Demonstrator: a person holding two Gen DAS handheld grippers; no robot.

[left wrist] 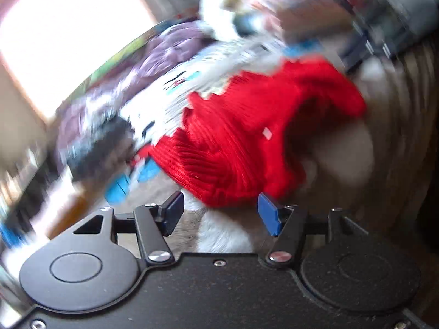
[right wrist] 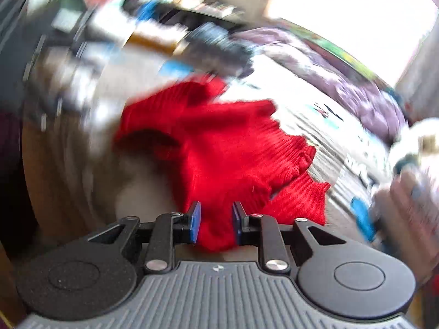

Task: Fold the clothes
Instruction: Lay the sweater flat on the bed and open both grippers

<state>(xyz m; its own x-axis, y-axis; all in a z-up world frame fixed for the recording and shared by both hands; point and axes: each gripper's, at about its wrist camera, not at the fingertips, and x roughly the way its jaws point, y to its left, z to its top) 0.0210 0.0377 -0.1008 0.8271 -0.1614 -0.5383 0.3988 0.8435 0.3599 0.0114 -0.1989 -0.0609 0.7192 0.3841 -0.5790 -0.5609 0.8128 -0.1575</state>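
a bright window washes out one side of the room, and both views are smeared with motion blur. below it lies a bed or similar soft surface covered by a pale printed sheet with small dark and turquoise marks, and a crumpled purple cloth is heaped along its far edge by the window. blurred clutter of clothes and other items rings the rest; none of it can be told apart.

the red knitted garment lies bunched on the surface, partly on the printed sheet and partly over a pale cushion-like form. it is a vivid red, ribbed knit with clear vertical ridges, a wavy frilled edge along one side, and a small white tag showing on its upper surface. it is rumpled rather than flat, with a deep dark fold on one side.

the left gripper has its blue-padded fingers wide apart, with the garment's near edge just beyond the tips and pale fabric showing between them; it grips nothing.

the right gripper has its fingers partly apart with a lobe of the red garment lying between the pads; whether the pads press the cloth cannot be told.
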